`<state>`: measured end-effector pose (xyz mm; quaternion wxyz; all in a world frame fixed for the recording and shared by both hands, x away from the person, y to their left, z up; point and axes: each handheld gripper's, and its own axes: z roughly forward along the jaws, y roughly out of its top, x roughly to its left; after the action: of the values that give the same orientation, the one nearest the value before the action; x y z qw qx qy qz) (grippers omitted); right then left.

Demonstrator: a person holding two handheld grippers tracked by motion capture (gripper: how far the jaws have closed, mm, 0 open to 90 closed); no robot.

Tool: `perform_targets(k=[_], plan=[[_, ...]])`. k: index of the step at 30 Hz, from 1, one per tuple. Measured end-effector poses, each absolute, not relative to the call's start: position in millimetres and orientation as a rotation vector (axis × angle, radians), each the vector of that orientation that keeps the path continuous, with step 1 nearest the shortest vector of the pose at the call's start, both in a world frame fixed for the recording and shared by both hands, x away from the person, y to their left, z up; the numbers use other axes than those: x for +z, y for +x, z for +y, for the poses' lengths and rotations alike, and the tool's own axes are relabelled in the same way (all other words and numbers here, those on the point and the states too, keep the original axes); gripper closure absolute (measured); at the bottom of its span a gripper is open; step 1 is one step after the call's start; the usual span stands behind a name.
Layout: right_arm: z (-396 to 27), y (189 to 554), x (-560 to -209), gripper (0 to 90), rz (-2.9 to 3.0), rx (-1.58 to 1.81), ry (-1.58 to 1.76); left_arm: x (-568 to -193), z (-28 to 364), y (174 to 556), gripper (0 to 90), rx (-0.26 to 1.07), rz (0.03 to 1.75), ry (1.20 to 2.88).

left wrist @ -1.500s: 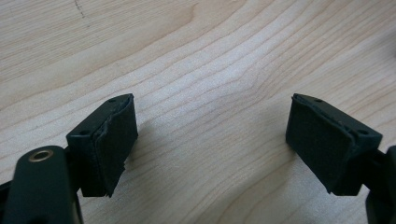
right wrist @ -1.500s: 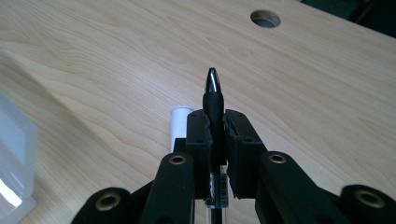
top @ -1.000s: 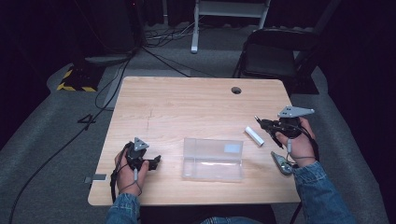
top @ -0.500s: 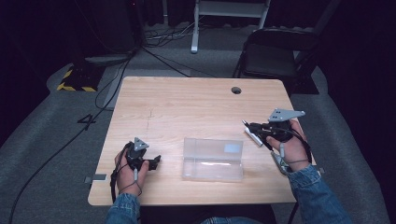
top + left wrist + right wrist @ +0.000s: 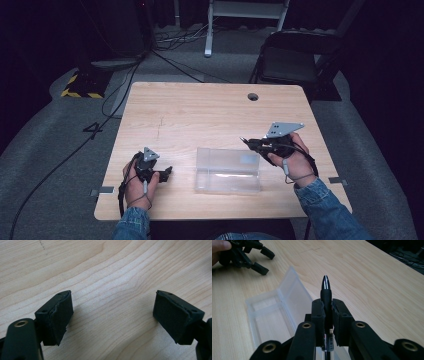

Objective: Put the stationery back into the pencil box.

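Right gripper view: my right gripper (image 5: 327,312) has pen (image 5: 326,293) clamped; left gripper (image 5: 113,320) slack. Pen not in case (image 5: 272,315) yet.

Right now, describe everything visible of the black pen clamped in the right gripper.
The slim black pen has a glossy, tapered tip that catches a light streak and looks like plastic. Behind the jaws its barrel turns clear with small printed marks. The right gripper is shut on it, both pads pressing its sides, so the tip juts forward past them. It is held above the wooden table, beside the open clear plastic case, touching nothing else.
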<state>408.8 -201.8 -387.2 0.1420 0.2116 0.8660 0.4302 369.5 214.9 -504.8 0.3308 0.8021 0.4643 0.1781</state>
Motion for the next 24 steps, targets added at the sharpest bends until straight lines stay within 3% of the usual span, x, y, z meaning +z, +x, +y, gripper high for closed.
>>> perform_targets(k=[24], plan=[[-156,404,-410,80.9,2.598,1.227,0.436,-505,215,370,16.8,0.468,1.212,2.1]])
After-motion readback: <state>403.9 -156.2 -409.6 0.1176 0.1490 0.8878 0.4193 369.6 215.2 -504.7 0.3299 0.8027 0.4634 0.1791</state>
